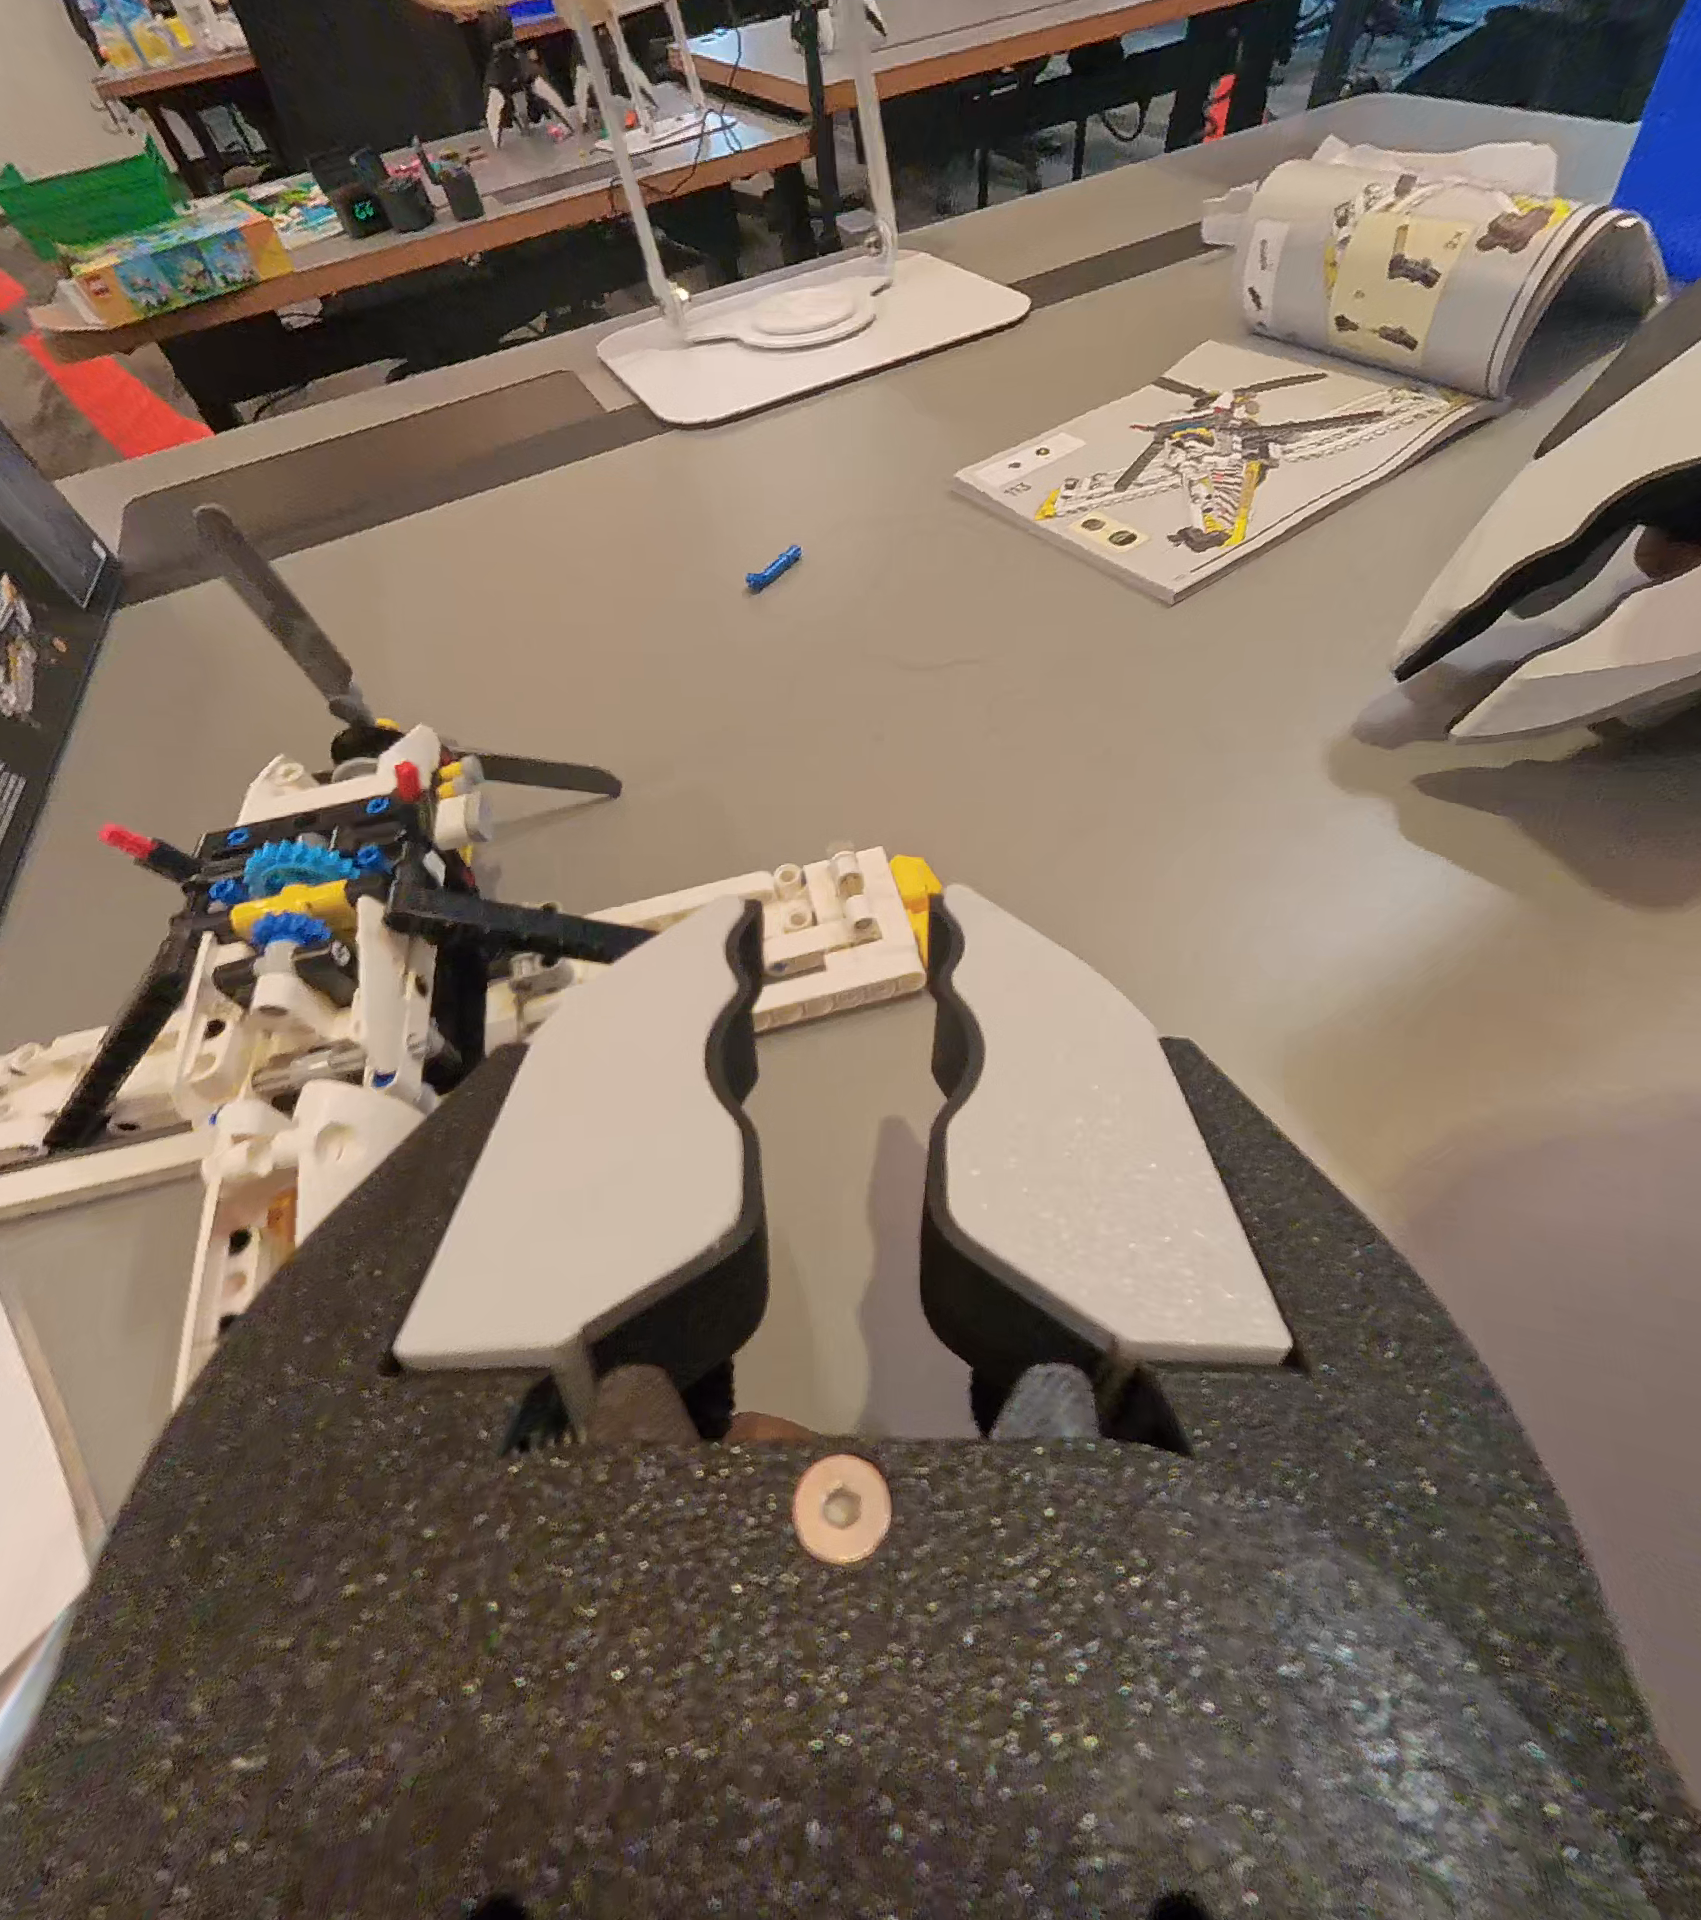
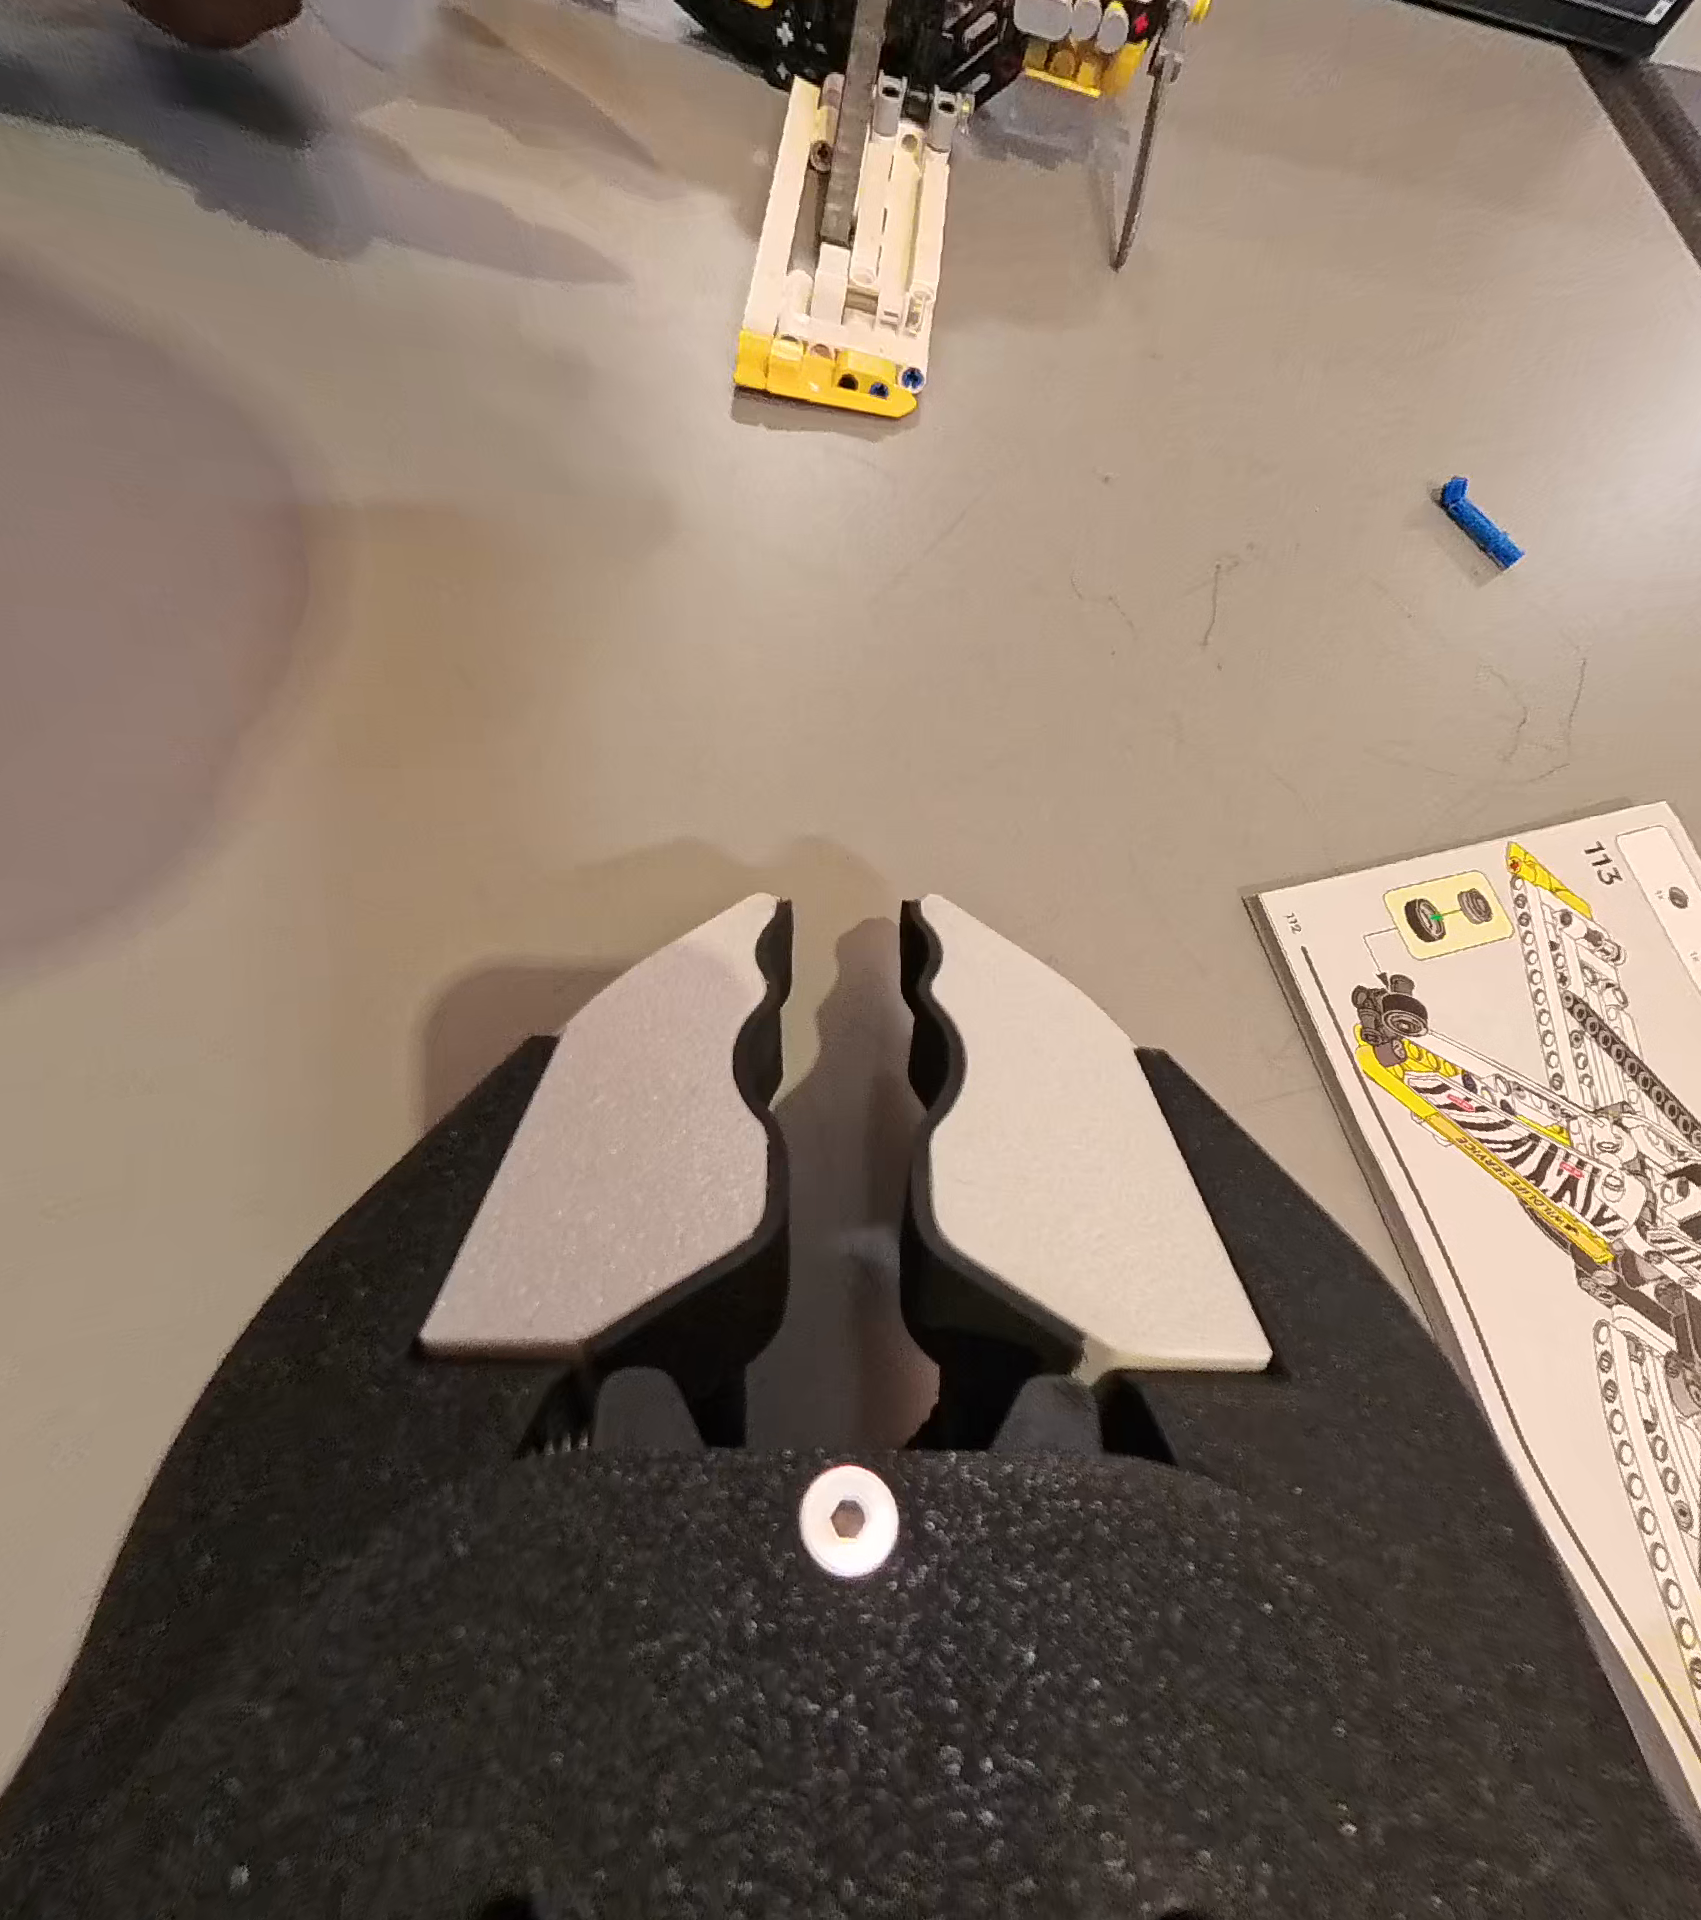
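Left gripper [image 1: 841,914]: fingers spread around the white tail end [image 1: 846,935] of brick model [image 1: 326,935]; pad contact unclear.
Right gripper [image 2: 844,909]: fingers parted, nothing between.
Room: bare table [image 2: 513,623] ahead; booklet [image 2: 1604,1195] just right.

Speckled black tongs [image 1: 841,914], grey wavy-edged fingers [image 1: 617,1122], one screw [image 1: 841,1509]

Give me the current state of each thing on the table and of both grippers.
Left gripper: open, fingertips either side of the model's tail end.
Right gripper: open, empty, over bare table.
Brick helicopter model: partly built, lying on the table.
Blue pin: loose, lying alone.
Instruction booklet: open, flat.
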Demonstrator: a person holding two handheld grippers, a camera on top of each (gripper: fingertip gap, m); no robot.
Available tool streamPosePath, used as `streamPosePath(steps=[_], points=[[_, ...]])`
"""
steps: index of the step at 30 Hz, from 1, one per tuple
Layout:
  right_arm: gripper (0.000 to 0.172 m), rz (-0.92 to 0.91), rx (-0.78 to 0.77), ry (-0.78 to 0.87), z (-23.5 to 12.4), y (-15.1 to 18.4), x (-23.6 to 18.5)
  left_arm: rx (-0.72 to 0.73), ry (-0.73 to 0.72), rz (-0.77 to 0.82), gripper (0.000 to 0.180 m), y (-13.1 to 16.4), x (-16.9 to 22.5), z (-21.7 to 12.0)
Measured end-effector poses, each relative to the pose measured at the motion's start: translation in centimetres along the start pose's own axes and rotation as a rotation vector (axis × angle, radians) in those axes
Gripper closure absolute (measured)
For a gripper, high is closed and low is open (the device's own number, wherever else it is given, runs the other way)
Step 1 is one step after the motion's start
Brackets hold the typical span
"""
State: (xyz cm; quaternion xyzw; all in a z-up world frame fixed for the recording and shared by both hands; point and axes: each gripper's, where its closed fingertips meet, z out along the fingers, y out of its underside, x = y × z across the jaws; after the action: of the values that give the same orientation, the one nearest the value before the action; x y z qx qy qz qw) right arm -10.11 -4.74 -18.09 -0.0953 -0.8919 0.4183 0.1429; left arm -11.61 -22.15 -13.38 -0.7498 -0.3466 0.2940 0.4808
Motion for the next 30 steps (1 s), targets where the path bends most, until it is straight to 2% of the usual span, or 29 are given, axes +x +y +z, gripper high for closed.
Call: streamPosePath(steps=[3,11,19,22,26,30], points=[[0.152,0.001,-0.002,0.002,0.0,0.0,0.0,0.007,0.010,-0.028,0.150,0.1,0.0,-0.4],[0.150,0.009,-0.008,0.005,0.1,0.1,0.2,-0.010,0.025,0.014,0.149,0.3,0.4,-0.4],[0.144,0.019,-0.045,-0.001,0.4,0.4,0.3,-0.016,0.000,0.006,0.148,1.1,-0.7,-1.8],[0.142,0.019,-0.060,-0.001,0.6,0.5,0.3,-0.037,-0.069,0.023,0.146,1.7,-2.5,-3.4],[0.142,0.016,-0.064,0.006,0.6,0.5,0.3,-0.081,-0.209,0.015,0.144,3.0,-6.0,-7.3],[0.140,0.008,-0.071,0.007,1.3,-0.2,0.3,-0.145,-0.289,-0.010,0.143,4.9,-8.3,-10.7]])
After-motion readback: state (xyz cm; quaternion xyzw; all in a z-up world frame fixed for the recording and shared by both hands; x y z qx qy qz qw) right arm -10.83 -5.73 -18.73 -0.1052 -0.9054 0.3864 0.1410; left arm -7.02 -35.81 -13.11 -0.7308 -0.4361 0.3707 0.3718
